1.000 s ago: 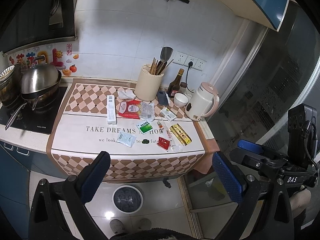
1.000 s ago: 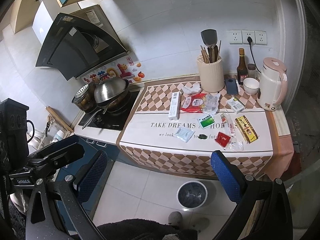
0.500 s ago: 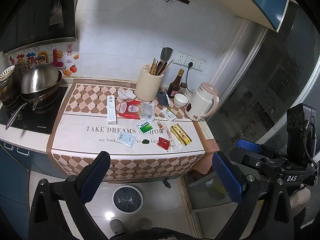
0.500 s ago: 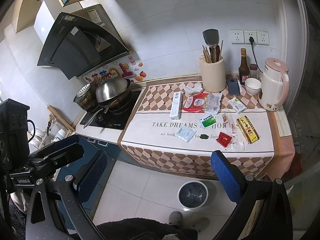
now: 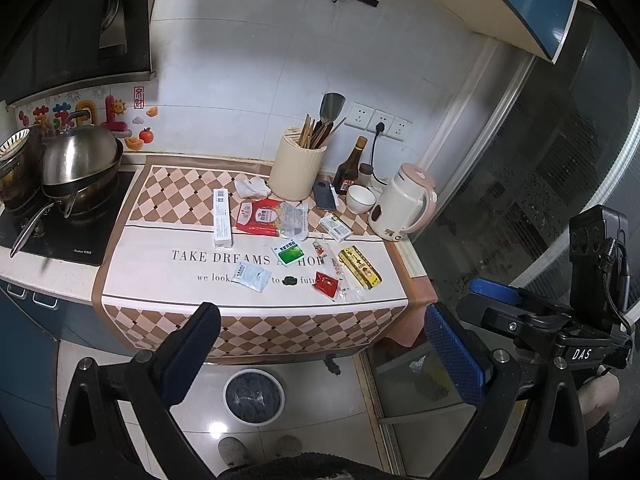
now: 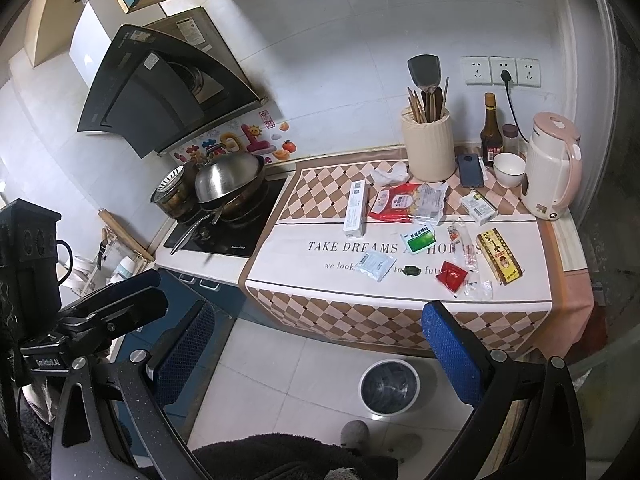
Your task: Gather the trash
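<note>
Holding my left claw (image 5: 320, 354) and right claw (image 6: 320, 350) wide apart and empty, I am hovering back from the bench (image 5: 168, 280). Below me a lined bin (image 5: 253, 396) is waiting on the floor. Farther off, wrappers are lying scattered: a red sachet (image 5: 325, 282), thin, light and slippery, best pinched at an edge, and a stiffer yellow packet (image 5: 359, 267). Behind them, a utensil holder (image 5: 297, 169) is carrying chopsticks.

One bin (image 5: 253, 395), one kettle (image 5: 402, 203), one bowl (image 5: 360, 199), one bottle (image 5: 351, 167), three sockets (image 5: 378, 121) (beyond open jaws).
</note>
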`<action>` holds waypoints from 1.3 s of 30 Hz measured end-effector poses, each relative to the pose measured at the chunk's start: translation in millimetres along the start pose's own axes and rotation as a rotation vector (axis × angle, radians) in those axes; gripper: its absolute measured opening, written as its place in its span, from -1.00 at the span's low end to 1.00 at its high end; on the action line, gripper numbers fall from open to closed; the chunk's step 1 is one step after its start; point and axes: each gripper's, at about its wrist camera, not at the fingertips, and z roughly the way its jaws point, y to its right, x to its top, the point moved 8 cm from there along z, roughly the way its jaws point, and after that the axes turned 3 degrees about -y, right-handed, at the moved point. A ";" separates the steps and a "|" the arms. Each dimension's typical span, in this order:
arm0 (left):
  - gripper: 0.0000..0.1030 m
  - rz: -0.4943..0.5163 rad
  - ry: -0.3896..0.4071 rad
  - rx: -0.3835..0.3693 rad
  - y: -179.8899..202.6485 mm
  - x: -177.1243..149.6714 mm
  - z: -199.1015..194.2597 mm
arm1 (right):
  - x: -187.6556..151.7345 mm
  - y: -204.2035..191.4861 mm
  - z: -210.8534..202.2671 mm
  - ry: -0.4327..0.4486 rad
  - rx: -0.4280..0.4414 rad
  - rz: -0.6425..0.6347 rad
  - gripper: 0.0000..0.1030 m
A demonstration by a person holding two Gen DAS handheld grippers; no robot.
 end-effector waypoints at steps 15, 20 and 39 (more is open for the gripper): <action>1.00 -0.001 0.001 -0.001 1.5 -1.6 -0.5 | -0.5 -3.3 1.1 -0.004 0.022 -0.006 1.00; 1.00 0.000 0.001 -0.004 2.2 -3.0 -0.4 | 0.3 -2.0 0.6 -0.005 0.023 -0.004 1.00; 1.00 -0.001 -0.041 0.564 -93.3 31.6 123.0 | 30.3 90.0 48.9 0.105 -0.500 0.222 1.00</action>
